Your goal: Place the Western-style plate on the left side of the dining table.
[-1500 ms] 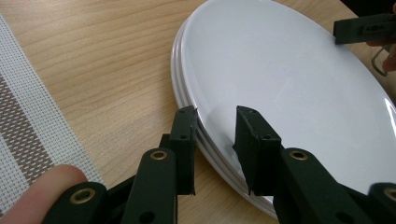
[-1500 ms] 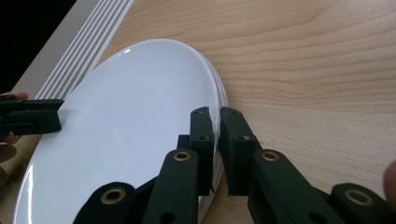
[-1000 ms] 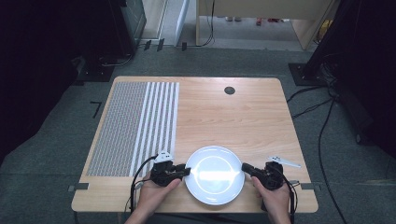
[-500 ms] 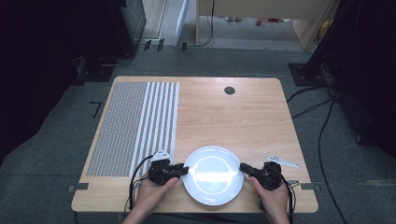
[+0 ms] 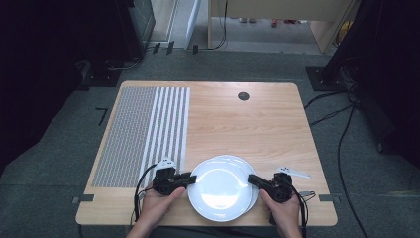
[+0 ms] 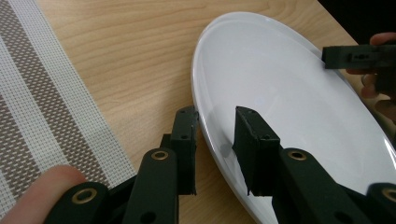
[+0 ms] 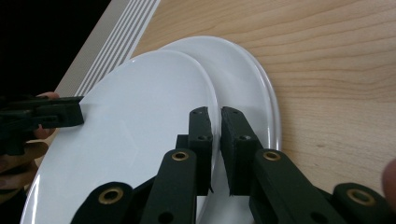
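The right gripper (image 7: 215,154) is pinched tight on the top plate's (image 5: 220,188) edge, the left gripper (image 6: 217,149) is apart around the far edge, so the plate could tip onto the bottom plate (image 7: 247,79).

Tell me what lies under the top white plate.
Under the top plate lies at least one more white plate, its rim sticking out on the far right side. The top plate covers the rest, so whether more lie below cannot be told.

Black gripper (image 6: 215,140) jaws — brass-ringed screws, trailing black cables.
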{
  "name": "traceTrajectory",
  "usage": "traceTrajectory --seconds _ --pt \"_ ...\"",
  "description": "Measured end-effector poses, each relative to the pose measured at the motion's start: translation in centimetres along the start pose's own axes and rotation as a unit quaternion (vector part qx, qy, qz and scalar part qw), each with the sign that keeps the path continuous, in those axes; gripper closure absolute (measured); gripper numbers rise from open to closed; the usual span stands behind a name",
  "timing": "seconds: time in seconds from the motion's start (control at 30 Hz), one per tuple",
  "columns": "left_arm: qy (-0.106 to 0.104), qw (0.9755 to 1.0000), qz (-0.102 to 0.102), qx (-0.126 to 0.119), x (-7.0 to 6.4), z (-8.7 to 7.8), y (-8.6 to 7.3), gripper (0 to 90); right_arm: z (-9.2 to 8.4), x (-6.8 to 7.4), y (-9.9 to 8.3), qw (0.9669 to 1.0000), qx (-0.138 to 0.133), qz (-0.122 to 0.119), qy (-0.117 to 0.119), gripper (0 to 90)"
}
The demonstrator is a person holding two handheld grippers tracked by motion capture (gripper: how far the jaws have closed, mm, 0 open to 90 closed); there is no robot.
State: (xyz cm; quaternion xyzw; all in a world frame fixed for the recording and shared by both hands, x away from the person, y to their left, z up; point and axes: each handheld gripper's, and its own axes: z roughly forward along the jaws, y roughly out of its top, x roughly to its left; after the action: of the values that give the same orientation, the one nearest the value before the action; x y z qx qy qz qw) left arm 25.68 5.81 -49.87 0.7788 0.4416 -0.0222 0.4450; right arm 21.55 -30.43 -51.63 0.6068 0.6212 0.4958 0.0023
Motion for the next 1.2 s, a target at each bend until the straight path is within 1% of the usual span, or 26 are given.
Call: traceTrajectory --seconds 0.13,0.2,0.27,0.4,0.5,0.53,0.63,0.67,0.77,0.8,0.83,0.97,1.03,1.1,1.2 --pt "-0.002 1.0 0.005 0.005 -0.1 -0.3 -0.1 66.3 0.4 0.1 -0.2 1.0 0.008 0.001 -0.005 82.6" --pt "-0.001 0.9999 0.009 0.009 -0.2 -0.7 -0.3 65.2 0.4 0.3 -0.3 0.9999 0.008 -0.003 -0.01 82.0" --pt "-0.003 0.9999 0.008 0.011 -0.1 -0.9 -0.5 64.8 0.5 0.4 -0.3 0.9999 0.006 -0.007 -0.014 81.9" --pt "-0.012 0.9998 0.005 0.015 -0.4 -1.2 -1.2 64.0 0.5 0.3 -0.3 0.9999 0.007 0.003 -0.011 81.9" --pt "-0.021 0.9995 0.013 0.02 -1.1 -1.5 -2.0 62.9 0.5 0.3 -0.4 0.9998 0.008 0.018 -0.009 81.5" --pt "-0.022 0.9994 0.016 0.02 -1.3 -1.7 -2.2 61.6 0.6 0.2 -0.5 0.9996 0.008 0.028 -0.007 81.4" --pt "-0.033 0.9992 0.013 0.018 -1.6 -2.2 -2.9 61.3 0.7 0.1 -0.5 0.9991 0.008 0.042 -0.003 82.0" --pt "-0.034 0.9992 0.012 0.017 -1.8 -2.3 -3.1 61.2 0.7 0.0 -0.5 0.9988 0.008 0.049 0.001 82.4" --pt "-0.025 0.9995 0.012 0.013 -2.1 -2.5 -3.3 60.9 0.8 -0.3 -0.5 0.9976 0.01 0.067 0.013 83.4" --pt "-0.022 0.9996 0.012 0.011 -2.1 -2.4 -3.3 61.3 0.7 -0.3 -0.6 0.9971 0.009 0.074 0.015 83.9" --pt "-0.022 0.9997 0.01 0.01 -2.0 -2.4 -3.3 61.3 0.7 -0.3 -0.6 0.9971 0.009 0.074 0.015 83.9" --pt "-0.028 0.9996 0.001 0.009 -1.7 -2.3 -3.3 62.6 0.7 -0.5 -0.7 0.9958 -0.001 0.089 0.02 85.3" --pt "-0.027 0.9996 -0.001 0.008 -1.6 -2.3 -3.3 63.0 0.7 -0.7 -0.8 0.9939 -0.002 0.106 0.03 86.0" --pt "-0.027 0.9996 -0.003 0.008 -1.6 -2.3 -3.3 63.4 0.7 -0.9 -0.9 0.9927 -0.004 0.115 0.036 86.3" --pt "-0.026 0.9996 -0.004 0.007 -1.6 -2.3 -3.3 63.8 0.6 -0.9 -0.9 0.9923 -0.006 0.118 0.037 86.5"
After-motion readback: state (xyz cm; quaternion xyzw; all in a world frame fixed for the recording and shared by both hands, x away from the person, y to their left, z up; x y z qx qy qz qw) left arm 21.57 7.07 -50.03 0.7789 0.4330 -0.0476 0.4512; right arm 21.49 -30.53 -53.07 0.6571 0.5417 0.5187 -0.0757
